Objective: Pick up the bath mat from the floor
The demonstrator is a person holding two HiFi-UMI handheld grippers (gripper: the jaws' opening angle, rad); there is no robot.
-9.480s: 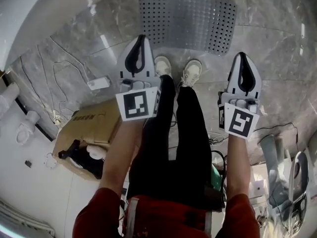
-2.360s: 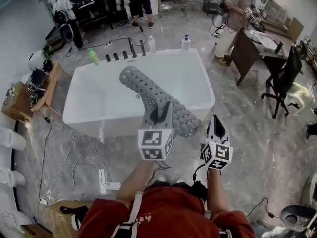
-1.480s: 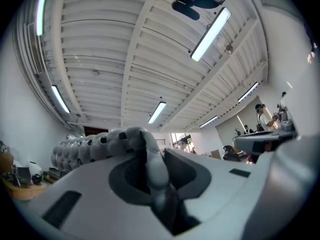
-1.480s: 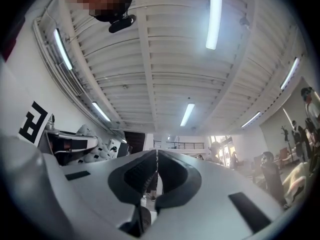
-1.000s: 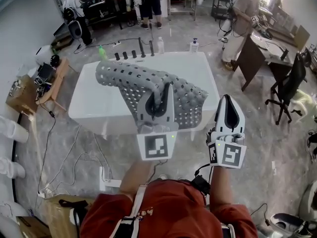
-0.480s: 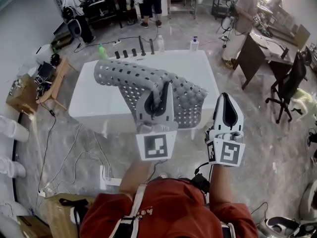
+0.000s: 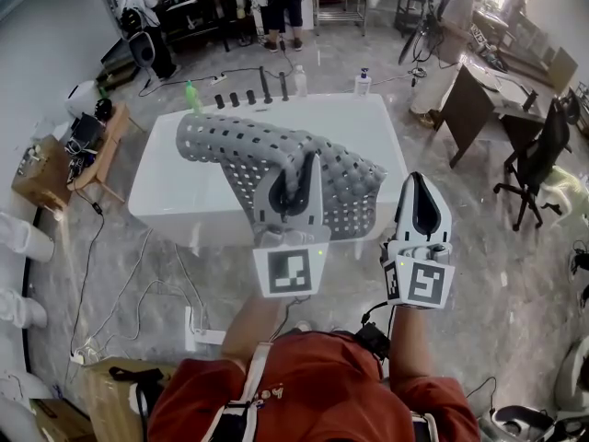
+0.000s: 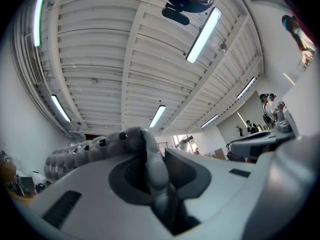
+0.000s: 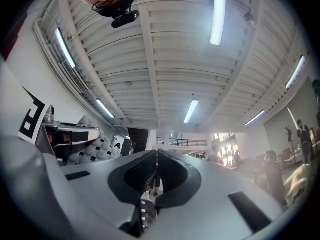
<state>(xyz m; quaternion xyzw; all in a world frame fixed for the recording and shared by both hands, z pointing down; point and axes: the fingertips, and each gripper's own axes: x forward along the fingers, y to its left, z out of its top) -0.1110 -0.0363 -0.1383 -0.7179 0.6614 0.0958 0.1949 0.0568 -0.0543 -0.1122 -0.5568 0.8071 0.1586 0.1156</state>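
**Item: bath mat (image 7: 267, 155), off the floor, held by one gripper**

- Location: raised in the air in front of the person. In the head view it shows against a white bathtub (image 7: 175, 205). No part of it touches the floor (image 7: 479, 247).
- Relation to the left gripper (image 7: 304, 162): a fold of the mat is pinched between the jaws, which stand narrow and pressed onto it. In the left gripper view (image 8: 150, 154) the fold fills the gap between the jaws, and the rest of the mat (image 8: 85, 151) curls away to the left.
- Relation to the right gripper (image 7: 421, 180): apart from the mat, to its right and at about the same height. The jaws are closed together with nothing between them (image 9: 156, 156). The mat (image 9: 97, 151) shows at the left edge of the right gripper view.
- Lie of the mat: one long part arches up and away to the left of the grip point. A shorter part hangs bunched to the right of it.
- Appearance: pale grey, soft and rubbery, bending freely.
  - The arched part has regular rows of dark holes.
  - The bunched part shows a bumpy face of small rounded knobs.

**Surroundings**

- Bottles (image 7: 248, 95) line the far rim of the bathtub, among them a green one (image 7: 192, 95).
- The floor is grey marble, with a white power strip (image 7: 198, 331) and trailing cables.
- A black office chair (image 7: 538, 150) stands at the right.
- People stand well behind the bathtub.
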